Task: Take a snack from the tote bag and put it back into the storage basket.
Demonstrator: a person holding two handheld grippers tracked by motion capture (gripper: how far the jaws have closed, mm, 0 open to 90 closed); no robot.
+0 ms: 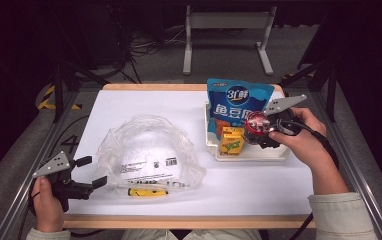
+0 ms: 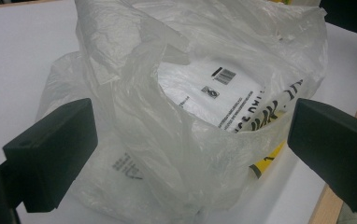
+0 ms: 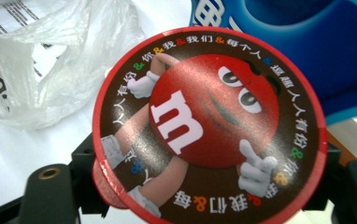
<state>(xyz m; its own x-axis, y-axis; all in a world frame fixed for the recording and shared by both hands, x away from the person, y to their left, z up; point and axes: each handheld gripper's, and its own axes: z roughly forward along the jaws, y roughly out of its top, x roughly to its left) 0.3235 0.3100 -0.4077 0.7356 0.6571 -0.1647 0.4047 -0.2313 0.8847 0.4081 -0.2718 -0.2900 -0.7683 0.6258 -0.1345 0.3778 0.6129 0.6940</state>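
Observation:
A round candy tub (image 3: 209,126) with a red cartoon lid sits between the jaws of my right gripper (image 1: 259,131), which is shut on it. In the high view the tub (image 1: 255,125) is over the white tray (image 1: 251,154) at the right. One black finger (image 3: 50,191) shows beside the tub. A crumpled clear plastic bag (image 1: 149,155) with printed labels lies mid-table, its mouth gaping toward my left gripper (image 1: 91,172). That gripper (image 2: 190,149) is open, with the bag (image 2: 204,93) just ahead of its jaws and nothing gripped.
The tray also holds a tall blue snack pouch (image 1: 236,102) and a yellow drink carton (image 1: 232,141). A yellow strip (image 1: 146,191) lies under the bag's near edge. The wooden table edge (image 1: 179,221) runs along the front.

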